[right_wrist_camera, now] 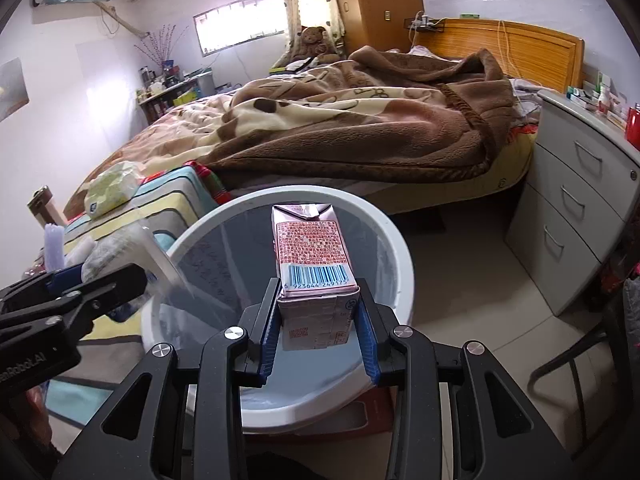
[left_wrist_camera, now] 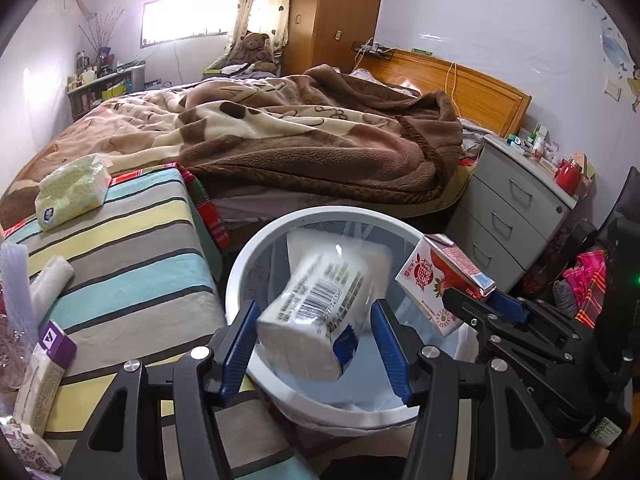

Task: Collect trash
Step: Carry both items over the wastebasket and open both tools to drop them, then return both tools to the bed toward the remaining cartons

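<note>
Hovering both loads over the bin (left_wrist_camera: 240, 276), drop step in hand. L claw (left_wrist_camera: 316, 344) is clamped on a tissue pack (left_wrist_camera: 320, 312), R claw (right_wrist_camera: 318, 324) is clamped on a juice carton (right_wrist_camera: 312, 256); both sit above the bin mouth, carton nearer the rim per L view. Next: open claws w/ items inside the rim, carton maybe needs nudging inward first.

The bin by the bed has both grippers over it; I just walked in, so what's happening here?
A person is collecting trash with two hand-held grippers. The left gripper holds a plastic-wrapped tissue pack above the white bin. The right gripper is clamped on a pink drink carton, also over the bin's opening. Neither item has been dropped in yet. Another green tissue pack lies on the striped bench beside the bed.
</note>
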